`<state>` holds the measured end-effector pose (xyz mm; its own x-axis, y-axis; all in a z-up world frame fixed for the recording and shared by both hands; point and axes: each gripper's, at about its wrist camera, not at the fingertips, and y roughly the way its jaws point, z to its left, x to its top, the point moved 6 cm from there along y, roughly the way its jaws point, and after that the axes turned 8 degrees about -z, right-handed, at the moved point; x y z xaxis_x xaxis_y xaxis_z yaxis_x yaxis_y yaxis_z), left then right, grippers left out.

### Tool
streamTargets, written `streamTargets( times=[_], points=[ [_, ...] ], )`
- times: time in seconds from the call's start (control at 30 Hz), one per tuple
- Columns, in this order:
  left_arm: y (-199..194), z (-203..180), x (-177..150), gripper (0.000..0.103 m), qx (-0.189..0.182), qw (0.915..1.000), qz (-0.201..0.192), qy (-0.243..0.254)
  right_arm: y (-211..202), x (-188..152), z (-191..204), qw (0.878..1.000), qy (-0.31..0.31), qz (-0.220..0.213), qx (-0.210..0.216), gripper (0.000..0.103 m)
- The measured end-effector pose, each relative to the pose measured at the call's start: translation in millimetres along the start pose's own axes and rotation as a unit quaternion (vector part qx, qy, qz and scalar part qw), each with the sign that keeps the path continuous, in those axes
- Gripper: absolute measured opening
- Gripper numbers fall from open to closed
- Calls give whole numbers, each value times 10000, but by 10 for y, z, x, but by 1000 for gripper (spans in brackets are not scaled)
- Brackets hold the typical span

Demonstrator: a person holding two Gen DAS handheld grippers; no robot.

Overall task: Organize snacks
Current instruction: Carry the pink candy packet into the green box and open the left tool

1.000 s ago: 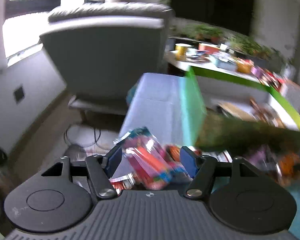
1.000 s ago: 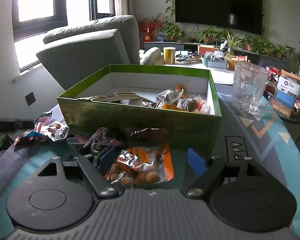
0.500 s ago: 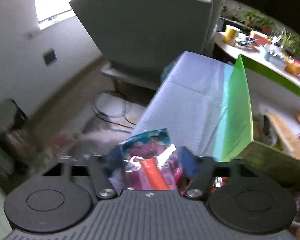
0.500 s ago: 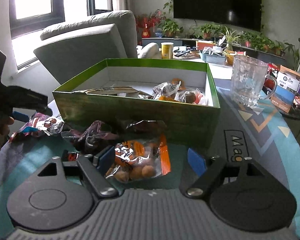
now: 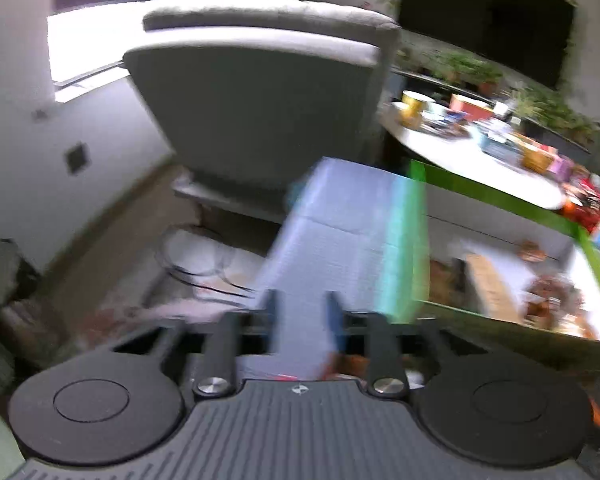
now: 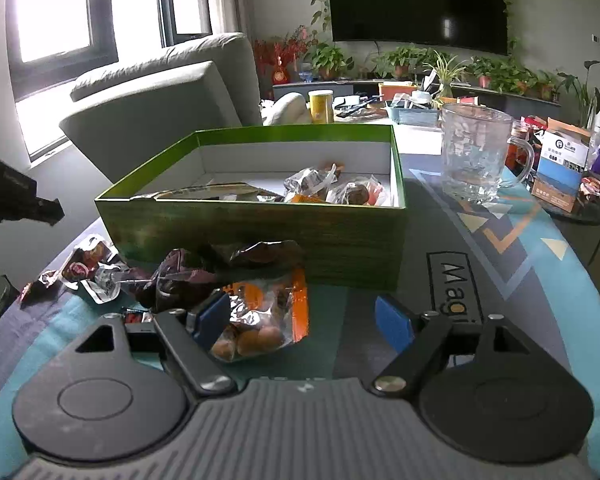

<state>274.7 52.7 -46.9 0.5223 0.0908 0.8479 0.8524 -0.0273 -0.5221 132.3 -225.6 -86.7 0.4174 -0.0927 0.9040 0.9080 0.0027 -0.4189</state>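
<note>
A green box (image 6: 260,228) with a white inside holds several wrapped snacks (image 6: 332,188); it shows blurred in the left wrist view (image 5: 404,248) at right. My right gripper (image 6: 300,316) is open low over the mat, an orange-edged clear snack bag (image 6: 260,320) lying between its fingers. Dark wrapped snacks (image 6: 188,276) and a red-and-silver packet (image 6: 88,264) lie in front of the box. My left gripper (image 5: 302,320) is raised beside the box's left wall with its jaws narrowed; the frame is blurred and no packet shows between the pads. Its tip shows in the right wrist view (image 6: 28,204).
A glass mug (image 6: 476,152) stands right of the box on the patterned mat (image 6: 500,264). A small carton (image 6: 560,168) sits at far right. A grey armchair (image 5: 260,92) stands behind the table's left edge, with floor and cables (image 5: 204,268) below.
The left gripper had a colourful packet between its fingers; now it has swung up and the packet is out of sight. The right gripper has edged forward over the orange-edged bag.
</note>
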Motion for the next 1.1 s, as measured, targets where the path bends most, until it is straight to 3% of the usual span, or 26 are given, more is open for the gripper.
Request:
streamTargets(
  times=[0.13, 0.27, 0.43, 0.57, 0.67, 0.87, 0.93, 1.0, 1.1],
  points=[
    [-174, 626, 114, 40, 258, 9974, -220, -633, -14, -16, -62, 10000, 59, 4, 4, 73],
    [-258, 970, 49, 45, 643, 9946, -151, -800, 60, -47, -64, 9999, 69, 111, 30, 74],
    [-297, 624, -104, 52, -465, 9984, -92, -313, 58, -7, 74, 9999, -37, 75, 111, 73],
    [-196, 51, -255, 59, -1333, 9897, 18, 524, -10, 22, 208, 9992, -357, 1, 165, 73],
    [3, -227, -311, 59, -1528, 9857, 60, 707, -45, 42, 242, 9988, -484, -25, 120, 74],
    [346, -232, -378, 59, -1647, 9840, 604, 309, -117, 80, 208, 9986, -513, -84, 23, 73],
    [350, -252, -435, 54, -1750, 9819, 693, 207, -106, 72, 189, 9987, -506, -66, -7, 73],
    [321, -293, -489, 16, -1944, 9777, 789, 68, -71, 56, 172, 9989, -458, -26, -25, 73],
    [167, -374, -528, 8, -2154, 9731, 816, 69, -43, 38, 170, 9993, -366, 6, -22, 73]
  ],
)
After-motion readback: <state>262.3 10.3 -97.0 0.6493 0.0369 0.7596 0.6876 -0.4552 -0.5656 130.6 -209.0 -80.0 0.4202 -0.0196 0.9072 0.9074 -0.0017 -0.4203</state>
